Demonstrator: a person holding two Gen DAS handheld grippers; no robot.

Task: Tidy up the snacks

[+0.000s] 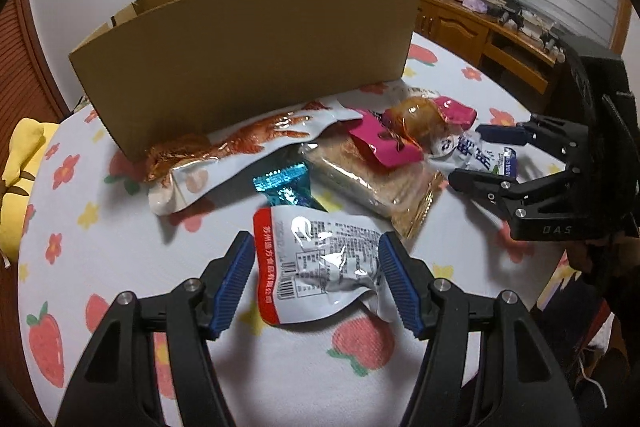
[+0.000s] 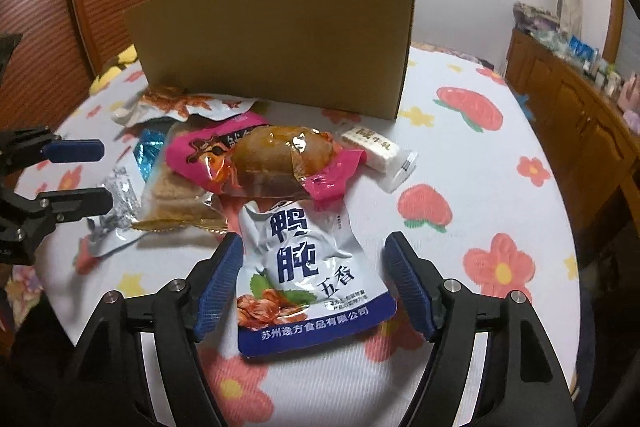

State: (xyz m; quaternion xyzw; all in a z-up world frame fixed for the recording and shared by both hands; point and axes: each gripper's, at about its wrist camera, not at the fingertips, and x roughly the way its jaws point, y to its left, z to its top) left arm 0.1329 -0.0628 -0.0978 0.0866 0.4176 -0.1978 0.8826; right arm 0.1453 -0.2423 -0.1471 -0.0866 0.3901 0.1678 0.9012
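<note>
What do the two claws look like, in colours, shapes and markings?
Both the left claw and the right claw are black angular linkages with silver round pivot bolts. Their fingers end in dark blue ribbed pads. White letters are printed on the right claw's body.

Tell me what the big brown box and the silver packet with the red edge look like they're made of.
The big brown box looks like plain corrugated cardboard, matte and unprinted, with folded flaps at the top. The silver packet with the red edge looks like metallised plastic film: it is glossy, crinkled, and throws bright glare spots. Whether it has a true foil layer cannot be told.
</note>
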